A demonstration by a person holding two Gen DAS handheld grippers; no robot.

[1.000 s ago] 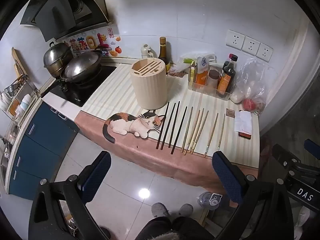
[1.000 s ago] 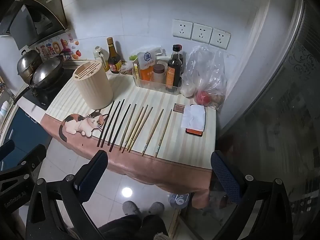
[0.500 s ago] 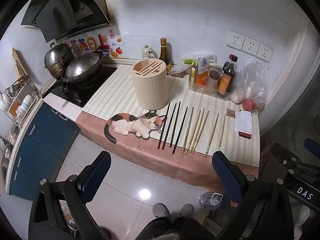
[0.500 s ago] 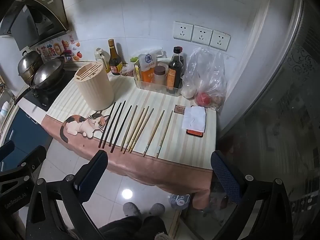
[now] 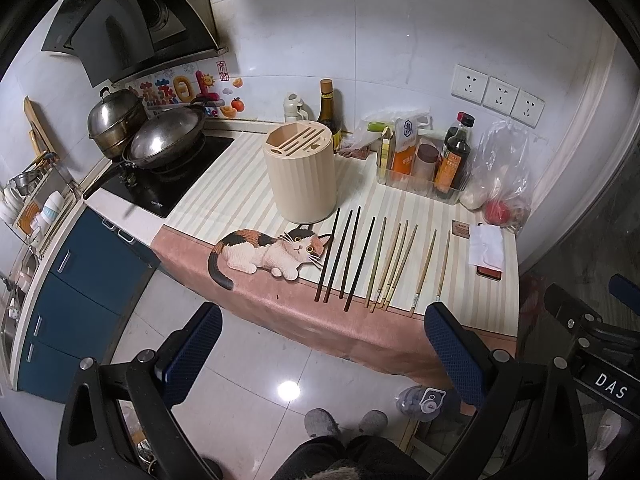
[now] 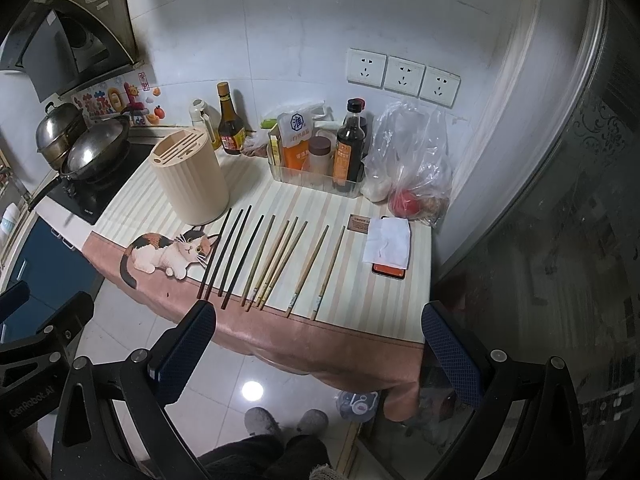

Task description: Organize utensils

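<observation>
Several chopsticks lie side by side near the counter's front edge: dark ones (image 5: 346, 254) (image 6: 232, 252) on the left, light wooden ones (image 5: 394, 264) (image 6: 280, 258) in the middle, and a separate pair (image 5: 426, 270) (image 6: 310, 270) on the right. A beige ribbed utensil holder (image 5: 302, 174) (image 6: 190, 178) with slots on top stands upright behind them. My left gripper (image 5: 320, 348) and my right gripper (image 6: 316, 344) are both open and empty, held back from the counter above the floor.
A striped mat with a cat picture (image 5: 268, 254) covers the counter. A clear tray of sauce bottles (image 5: 424, 164), a plastic bag (image 5: 504, 176), and a phone under a tissue (image 5: 488, 248) sit at the back right. A wok and pot (image 5: 160, 140) are on the stove at the left.
Both grippers have moved slightly closer to the counter, so it looks a little larger. Nothing on the counter has moved.
</observation>
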